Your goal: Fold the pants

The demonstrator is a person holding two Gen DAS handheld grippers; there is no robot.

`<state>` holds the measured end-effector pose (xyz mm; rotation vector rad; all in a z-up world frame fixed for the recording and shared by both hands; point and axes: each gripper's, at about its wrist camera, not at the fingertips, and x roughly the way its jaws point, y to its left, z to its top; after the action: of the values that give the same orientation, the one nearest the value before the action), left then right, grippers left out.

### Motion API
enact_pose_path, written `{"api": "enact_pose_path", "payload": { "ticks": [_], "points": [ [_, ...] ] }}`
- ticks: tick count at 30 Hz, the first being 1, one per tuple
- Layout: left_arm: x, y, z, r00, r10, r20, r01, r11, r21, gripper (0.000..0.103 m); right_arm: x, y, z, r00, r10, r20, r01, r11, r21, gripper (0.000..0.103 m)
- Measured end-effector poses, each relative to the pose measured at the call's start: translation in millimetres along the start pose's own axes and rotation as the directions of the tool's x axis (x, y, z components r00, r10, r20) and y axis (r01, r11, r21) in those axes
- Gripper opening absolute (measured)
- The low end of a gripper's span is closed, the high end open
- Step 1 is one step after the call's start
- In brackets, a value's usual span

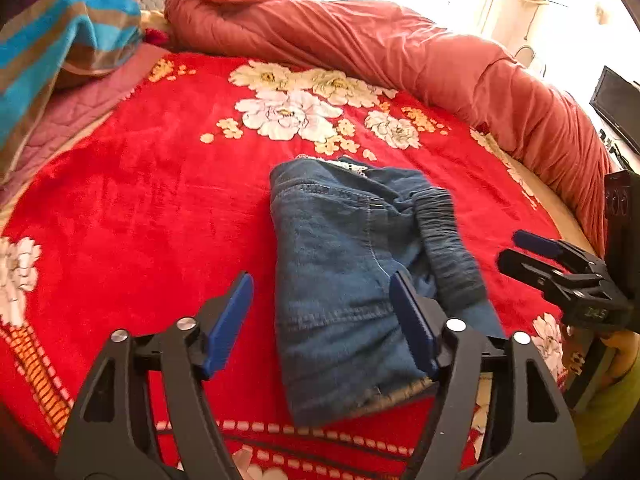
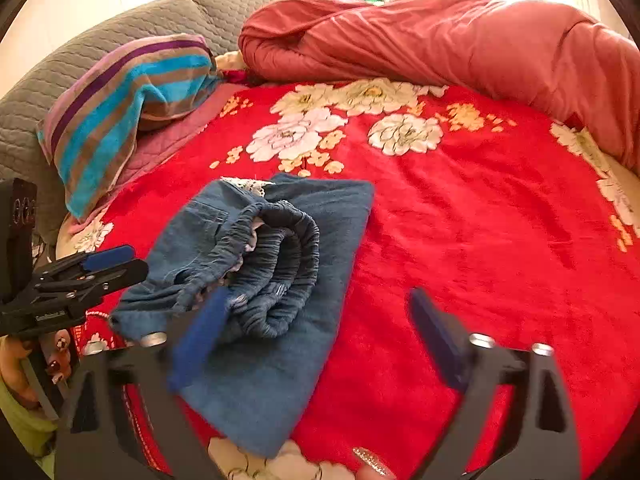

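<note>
Blue denim pants [image 1: 340, 264] lie folded into a compact bundle on the red floral blanket [image 1: 140, 200], with the gathered elastic waistband [image 2: 276, 264] on top. My left gripper [image 1: 322, 304] is open and empty, just above the near end of the pants, its right finger over the denim. My right gripper [image 2: 320, 320] is open and empty, its left finger over the pants [image 2: 280, 352] and its right finger over the blanket. Each gripper also shows from the side in the other view: the right [image 1: 532, 252], the left [image 2: 108, 264].
A rolled red-orange quilt [image 1: 400, 52] runs along the far and right side of the bed. A striped blue and brown towel-covered pillow [image 2: 128, 100] lies at the far left, before a grey quilted headboard [image 2: 60, 76]. A dark monitor [image 1: 616, 104] stands beyond the bed's right edge.
</note>
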<state>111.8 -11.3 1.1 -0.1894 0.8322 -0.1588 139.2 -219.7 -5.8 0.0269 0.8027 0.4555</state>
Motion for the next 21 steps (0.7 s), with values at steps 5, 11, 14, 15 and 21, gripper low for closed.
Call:
{"api": "enact_pose_path", "payload": {
  "ticks": [5,11,14,15,21],
  "points": [
    [-31,-10,-9,0.999,0.015,0.045,-0.016,1.0,0.011,0.093,-29,13,-6,0.999,-0.006,0.05,0.007,1.0,-0.027,0.098],
    [-67,-17,-23,0.997,0.015,0.082,-0.016,1.0,0.015,0.093,-61,30,-17,0.994,-0.024,0.104,0.031,0.997,-0.065,0.098],
    [-80,-17,-32,0.997,0.026,0.079,-0.027,1.0,0.009,0.093,-73,36,-24,0.994,-0.019,0.108,0.026,0.998,-0.064,0.098],
    [-84,-17,-37,0.997,0.028,0.072,-0.028,1.0,0.008,0.093,-76,37,-27,0.994,-0.022,0.106,0.029,0.998,-0.062,0.098],
    [-94,-12,-64,0.999,0.029,0.018,-0.029,1.0,-0.003,0.093,-88,45,-45,0.996,-0.043,0.076,0.047,0.998,-0.051,0.098]
  ]
}}
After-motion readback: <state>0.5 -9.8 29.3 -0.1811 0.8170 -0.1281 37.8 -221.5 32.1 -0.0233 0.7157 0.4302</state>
